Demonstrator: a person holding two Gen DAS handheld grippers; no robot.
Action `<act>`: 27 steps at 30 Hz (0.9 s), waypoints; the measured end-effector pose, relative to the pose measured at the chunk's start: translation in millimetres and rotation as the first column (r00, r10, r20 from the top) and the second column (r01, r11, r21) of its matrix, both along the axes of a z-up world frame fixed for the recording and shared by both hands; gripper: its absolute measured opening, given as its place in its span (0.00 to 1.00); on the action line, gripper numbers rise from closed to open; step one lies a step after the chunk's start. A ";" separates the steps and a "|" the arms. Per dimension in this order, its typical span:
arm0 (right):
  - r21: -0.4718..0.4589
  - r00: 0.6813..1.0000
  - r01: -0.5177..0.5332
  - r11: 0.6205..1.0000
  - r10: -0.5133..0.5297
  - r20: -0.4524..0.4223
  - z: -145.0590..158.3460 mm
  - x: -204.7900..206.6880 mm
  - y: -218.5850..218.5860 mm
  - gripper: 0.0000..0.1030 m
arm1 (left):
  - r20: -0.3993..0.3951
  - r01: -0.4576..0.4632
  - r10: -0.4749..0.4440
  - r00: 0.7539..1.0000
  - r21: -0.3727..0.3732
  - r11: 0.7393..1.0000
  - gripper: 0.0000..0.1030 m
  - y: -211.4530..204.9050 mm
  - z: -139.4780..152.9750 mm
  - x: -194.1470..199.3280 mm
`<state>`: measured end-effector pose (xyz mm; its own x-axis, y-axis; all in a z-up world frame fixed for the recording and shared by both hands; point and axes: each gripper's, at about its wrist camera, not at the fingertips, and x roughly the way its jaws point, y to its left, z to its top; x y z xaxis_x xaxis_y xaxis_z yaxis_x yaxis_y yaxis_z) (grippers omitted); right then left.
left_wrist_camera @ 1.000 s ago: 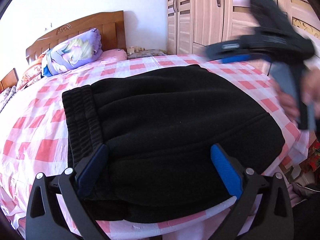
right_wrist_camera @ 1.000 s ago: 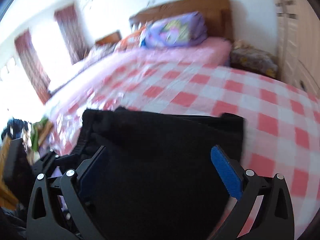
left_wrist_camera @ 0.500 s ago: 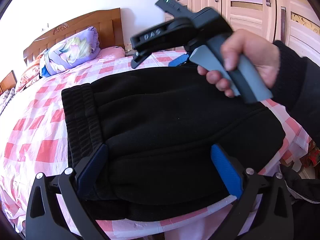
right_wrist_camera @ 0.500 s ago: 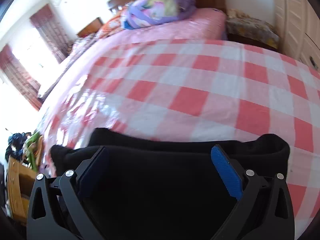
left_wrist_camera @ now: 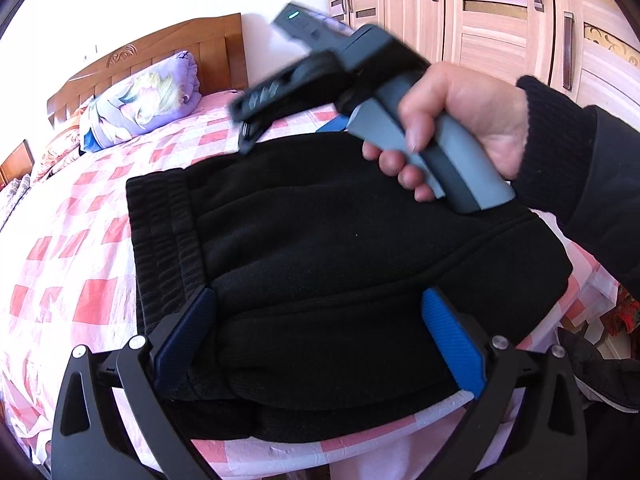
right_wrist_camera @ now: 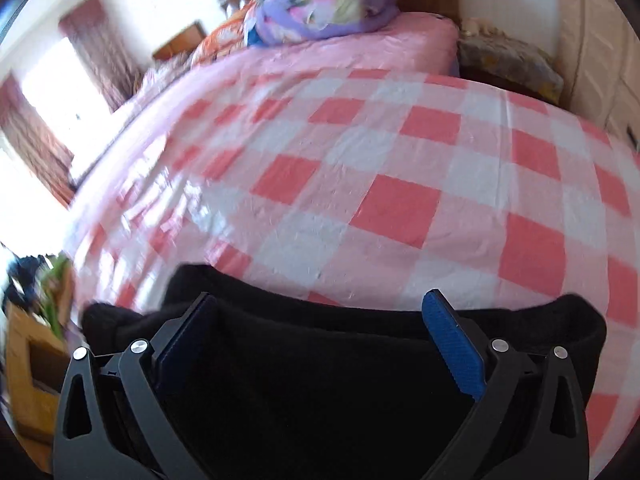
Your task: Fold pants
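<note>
The black pants (left_wrist_camera: 320, 248) lie folded into a thick stack on the pink checked bed, ribbed waistband to the left. My left gripper (left_wrist_camera: 320, 344) is open and empty, its blue pads spread just above the stack's near edge. My right gripper (right_wrist_camera: 320, 344) is open and empty over the stack's far edge (right_wrist_camera: 360, 360). In the left wrist view the right gripper's body (left_wrist_camera: 360, 92) is held in a hand above the far side of the pants; its fingertips are blurred there.
A purple printed pillow (left_wrist_camera: 140, 100) and a wooden headboard (left_wrist_camera: 160, 52) are at the bed's far end. Wooden wardrobes (left_wrist_camera: 500, 20) stand at the right. The bed edge (left_wrist_camera: 360, 440) is close below the pants. A cluttered wooden stand (right_wrist_camera: 36, 320) sits left of the bed.
The right gripper swung in from the right to above the far side of the pants, and its view passed across the stack to its far edge. The left gripper stayed put.
</note>
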<state>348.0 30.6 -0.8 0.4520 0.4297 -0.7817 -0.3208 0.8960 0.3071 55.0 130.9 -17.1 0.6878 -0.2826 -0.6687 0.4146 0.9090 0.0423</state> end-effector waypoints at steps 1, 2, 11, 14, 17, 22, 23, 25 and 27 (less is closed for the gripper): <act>0.031 1.000 0.007 1.000 -0.008 0.019 6.9 -4.4 -7.9 0.95 | 0.000 0.002 -0.002 1.000 0.001 1.000 0.99 -0.1 0.0 -0.3; 0.066 0.999 0.005 0.998 -0.007 0.037 16.0 -11.0 -16.5 0.95 | 0.001 0.003 -0.003 1.000 0.001 1.000 0.99 -0.4 0.5 -0.7; 0.103 0.995 0.017 0.995 -0.027 0.098 32.6 -79.9 -111.1 0.96 | 0.008 -0.004 0.004 1.000 -0.001 1.000 0.99 -0.5 -0.2 -0.9; 0.118 0.997 -0.044 0.992 0.037 0.061 6.0 -89.8 -117.4 0.96 | 0.005 -0.006 0.006 1.000 0.002 1.000 0.99 -1.7 -0.3 -0.8; 0.131 0.995 -0.069 0.989 0.060 0.075 -0.5 -87.9 -111.5 0.96 | 0.001 -0.009 0.009 1.000 0.006 1.000 0.99 -2.9 0.1 -0.1; 0.162 0.992 -0.122 0.979 0.122 0.008 -5.9 -52.0 -92.2 0.96 | -0.007 -0.009 0.009 1.000 0.011 1.000 0.99 -5.1 0.4 3.0; 0.107 0.994 -0.108 0.988 0.109 -0.003 -10.3 -43.9 -88.7 0.95 | -0.008 -0.009 0.009 1.000 0.011 1.000 0.99 -5.2 0.4 3.4; 0.050 0.999 -0.015 0.999 0.017 -0.028 -21.6 -19.9 -91.6 0.94 | -0.008 -0.008 0.008 1.000 0.010 1.000 0.99 -5.1 0.4 4.5; 0.116 0.999 0.044 0.992 -0.041 -0.026 -13.8 -13.1 -99.2 0.94 | -0.009 -0.009 0.009 1.000 0.011 1.000 0.99 -5.5 0.6 5.1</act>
